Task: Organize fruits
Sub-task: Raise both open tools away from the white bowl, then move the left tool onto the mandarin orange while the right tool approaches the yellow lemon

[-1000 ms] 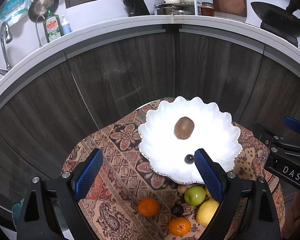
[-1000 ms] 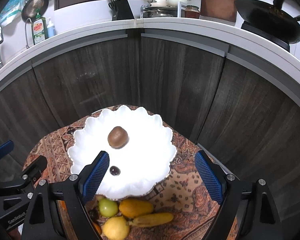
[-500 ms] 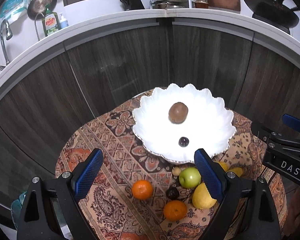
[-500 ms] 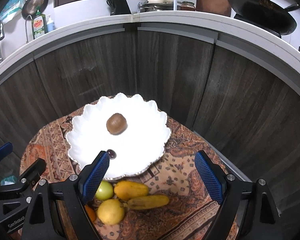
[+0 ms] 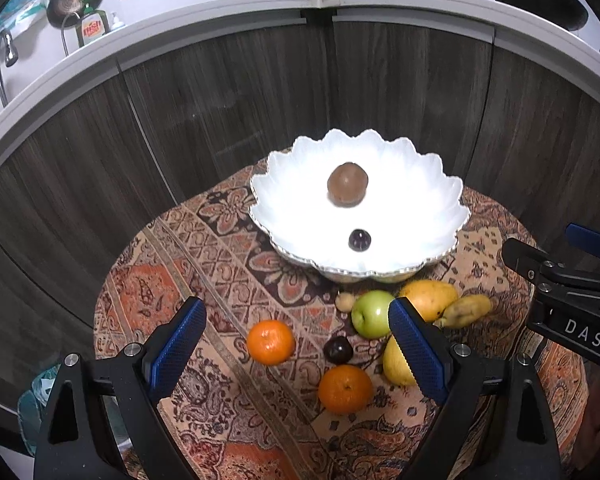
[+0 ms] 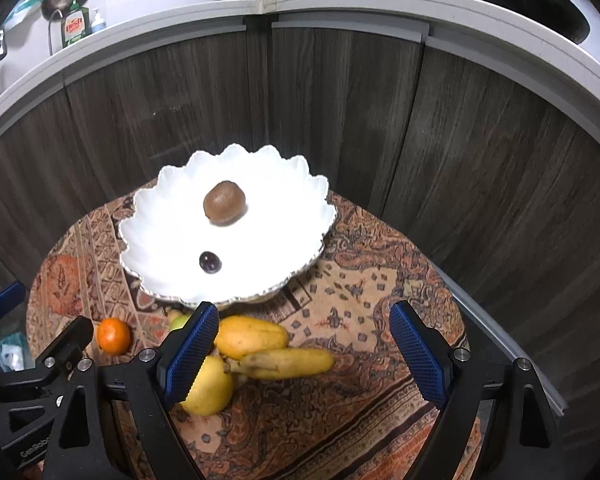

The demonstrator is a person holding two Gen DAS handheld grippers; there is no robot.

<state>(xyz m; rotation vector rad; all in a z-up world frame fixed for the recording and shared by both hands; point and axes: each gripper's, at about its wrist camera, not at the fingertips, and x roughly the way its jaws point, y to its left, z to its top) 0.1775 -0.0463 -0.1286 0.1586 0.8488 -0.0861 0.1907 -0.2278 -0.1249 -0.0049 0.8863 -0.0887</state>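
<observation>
- I am holding my left tool (image 5: 296,346) wide open and empty above the patterned table (image 5: 204,248).
- My right tool (image 6: 304,354) is gaping wide too, gripping nothing.
- A brown kiwi (image 5: 347,183) and a dark grape (image 5: 359,239) are sitting in the white scalloped bowl (image 5: 432,184).
- Two oranges (image 5: 271,342), a green apple (image 5: 370,314), a lemon (image 5: 394,364), a mango (image 6: 252,337) and a banana (image 6: 284,362) are lying on the table just beside the bowl.

Dim warm indoor light, blown-out glare on the white bowl (image 5: 416,184), strong fisheye bending and dark corners.
</observation>
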